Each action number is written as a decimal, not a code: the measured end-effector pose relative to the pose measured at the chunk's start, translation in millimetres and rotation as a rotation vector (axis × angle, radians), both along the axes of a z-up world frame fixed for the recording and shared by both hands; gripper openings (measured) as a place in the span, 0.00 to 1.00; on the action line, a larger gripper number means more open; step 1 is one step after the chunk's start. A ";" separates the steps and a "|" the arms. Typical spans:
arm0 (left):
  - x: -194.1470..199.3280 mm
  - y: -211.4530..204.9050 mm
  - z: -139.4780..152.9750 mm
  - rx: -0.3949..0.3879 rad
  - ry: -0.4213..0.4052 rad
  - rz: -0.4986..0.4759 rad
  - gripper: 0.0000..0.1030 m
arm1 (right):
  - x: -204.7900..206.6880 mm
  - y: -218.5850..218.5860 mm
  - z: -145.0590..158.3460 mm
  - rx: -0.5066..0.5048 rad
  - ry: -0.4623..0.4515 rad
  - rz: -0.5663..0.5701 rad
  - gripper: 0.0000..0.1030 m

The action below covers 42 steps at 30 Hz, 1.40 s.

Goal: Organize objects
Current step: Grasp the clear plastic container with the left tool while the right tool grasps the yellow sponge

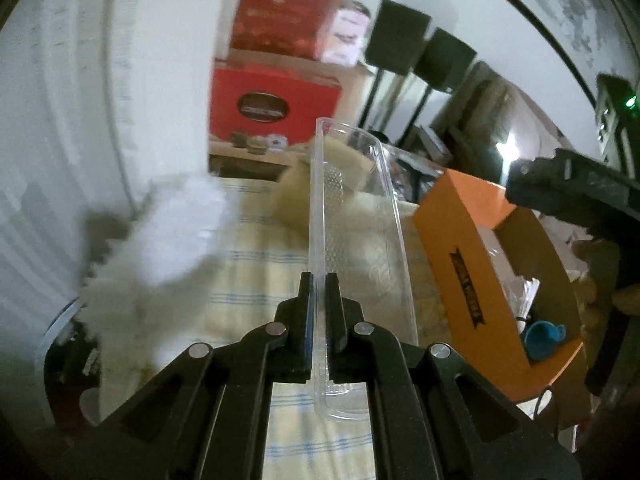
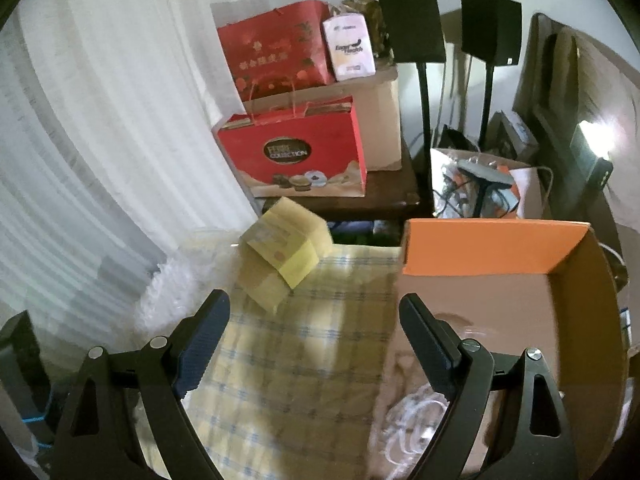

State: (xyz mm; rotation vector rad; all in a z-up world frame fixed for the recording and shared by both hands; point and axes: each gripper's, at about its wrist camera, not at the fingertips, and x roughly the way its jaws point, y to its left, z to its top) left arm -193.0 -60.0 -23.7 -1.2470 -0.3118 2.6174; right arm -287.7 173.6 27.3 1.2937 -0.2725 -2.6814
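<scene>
My left gripper (image 1: 320, 284) is shut on the edge of a clear plastic tray (image 1: 360, 216), which stands out lengthwise above the checked cloth (image 1: 256, 264). To its right lies an open orange cardboard box (image 1: 468, 252) with a small blue cup (image 1: 540, 338) and clear wrapping inside. My right gripper (image 2: 314, 304) is open with nothing between its fingers, hovering over the checked cloth (image 2: 296, 364) at the left wall of the orange box (image 2: 492, 248). White cords (image 2: 412, 420) lie in the box bottom. A yellow-tan carton (image 2: 280, 256) sits tilted ahead.
A blurred white fluffy thing (image 1: 160, 248) is at the left over the cloth, and the right gripper's black frame (image 1: 576, 184) shows at the upper right. Red gift bags (image 2: 292, 152), black speakers on stands (image 2: 412, 20) and white curtains (image 2: 100, 140) lie beyond the table.
</scene>
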 end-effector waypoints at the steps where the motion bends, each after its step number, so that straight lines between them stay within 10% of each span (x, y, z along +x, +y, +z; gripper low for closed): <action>1: 1.6 -10.5 2.0 0.003 0.002 0.016 0.04 | -4.1 -3.9 -1.4 -0.003 -0.005 -0.002 0.86; 25: -5.5 -87.5 -10.7 0.020 0.010 0.137 0.04 | -139.7 -53.1 -91.3 -0.188 -0.285 -0.235 0.98; 42: -11.8 -89.0 -20.3 0.032 -0.014 0.133 0.04 | -166.3 -61.4 -121.3 -0.079 -0.307 -0.242 0.88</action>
